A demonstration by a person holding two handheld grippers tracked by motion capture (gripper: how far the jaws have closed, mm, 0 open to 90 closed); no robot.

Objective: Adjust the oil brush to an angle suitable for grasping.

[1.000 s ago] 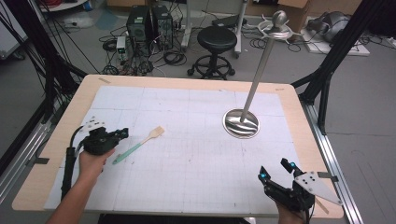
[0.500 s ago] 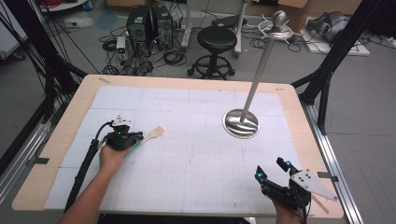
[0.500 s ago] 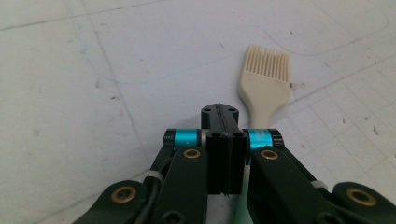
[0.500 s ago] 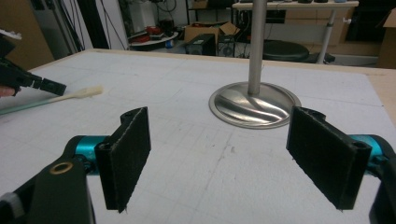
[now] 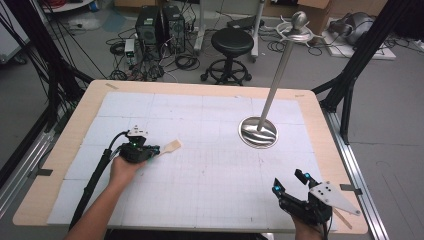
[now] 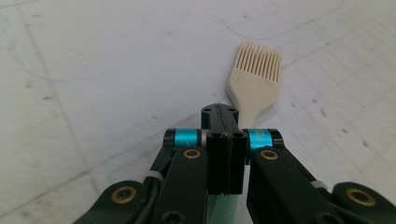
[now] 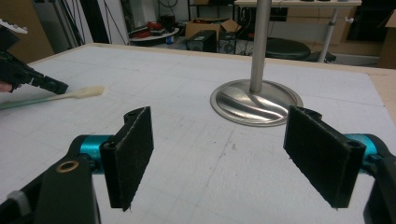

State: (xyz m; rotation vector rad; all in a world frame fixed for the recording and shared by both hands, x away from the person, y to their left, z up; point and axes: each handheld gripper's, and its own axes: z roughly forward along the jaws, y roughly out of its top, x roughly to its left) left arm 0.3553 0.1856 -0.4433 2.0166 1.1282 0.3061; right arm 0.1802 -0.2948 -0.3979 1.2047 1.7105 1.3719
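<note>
White gridded sheeting covers the wooden bench [image 5: 65, 150], and behind it the floor holds a black stool [image 5: 231, 42], computer towers [image 5: 159, 25] and loose cables.

On the left part of the bench, the left gripper [image 5: 150, 149] lies low over the sheet in the person's left hand [image 5: 122, 167]. Its jaws are pressed together on the pale green handle of a pastry brush [image 5: 170, 146]; in the left gripper view the cream bristle head [image 6: 257, 77] sticks out just beyond the closed jaws, flat against the sheet and pointing away from the hand. In the high view the brush head points toward the bench's middle, well apart from everything else.

On the right half stands a metal stand [image 5: 258, 131]: a round, shiny base on the sheet with a slim pole rising to a ball top.

Near the front right corner, the right gripper [image 5: 290, 182] hovers with its jaws spread wide and nothing between them. The right gripper view looks between its two black pads [image 7: 128, 154] toward the stand's base [image 7: 256, 100], with the brush and the left gripper [image 7: 56, 86] farther off at the left.
</note>
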